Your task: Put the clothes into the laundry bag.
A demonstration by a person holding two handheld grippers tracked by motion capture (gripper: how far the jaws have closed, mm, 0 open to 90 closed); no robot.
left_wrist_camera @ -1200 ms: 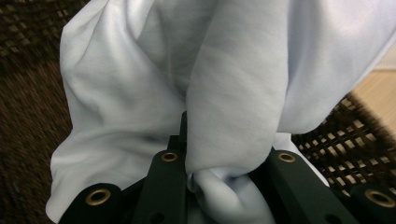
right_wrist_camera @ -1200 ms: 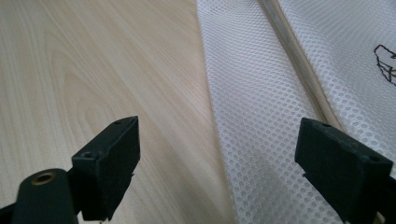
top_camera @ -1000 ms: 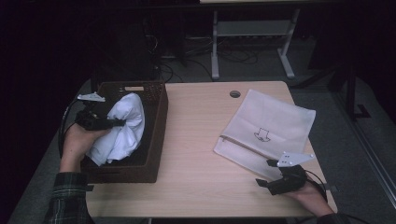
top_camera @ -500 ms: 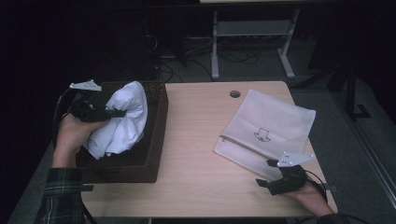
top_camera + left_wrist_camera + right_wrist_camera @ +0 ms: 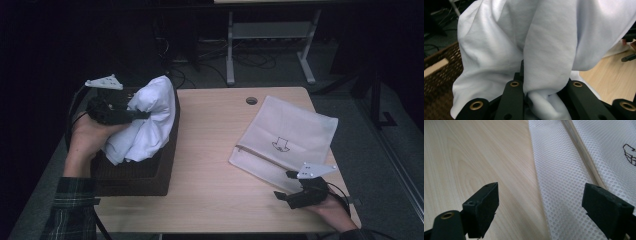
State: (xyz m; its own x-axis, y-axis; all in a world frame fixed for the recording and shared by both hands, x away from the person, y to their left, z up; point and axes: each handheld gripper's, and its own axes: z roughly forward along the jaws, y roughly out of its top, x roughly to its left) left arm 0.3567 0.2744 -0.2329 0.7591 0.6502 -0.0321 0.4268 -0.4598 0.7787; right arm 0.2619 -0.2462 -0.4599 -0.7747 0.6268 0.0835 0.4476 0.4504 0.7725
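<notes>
Left gripper [image 5: 142, 116] pinching white cloth [image 5: 145, 120] fold above basket [image 5: 150, 177]; right gripper [image 5: 541, 207] jaws spread over mesh bag [image 5: 290, 137] edge.

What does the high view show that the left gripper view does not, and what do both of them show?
The high view alone shows the mesh laundry bag lying flat on the table, with the right gripper at its near edge, jaws open. It also shows how high the white garment hangs above the basket.

The left gripper view alone shows the grip up close: the left gripper has a fold of cloth pinched between its black jaws.

Both show the white garment, the dark woven basket and some of the wooden table.
</notes>
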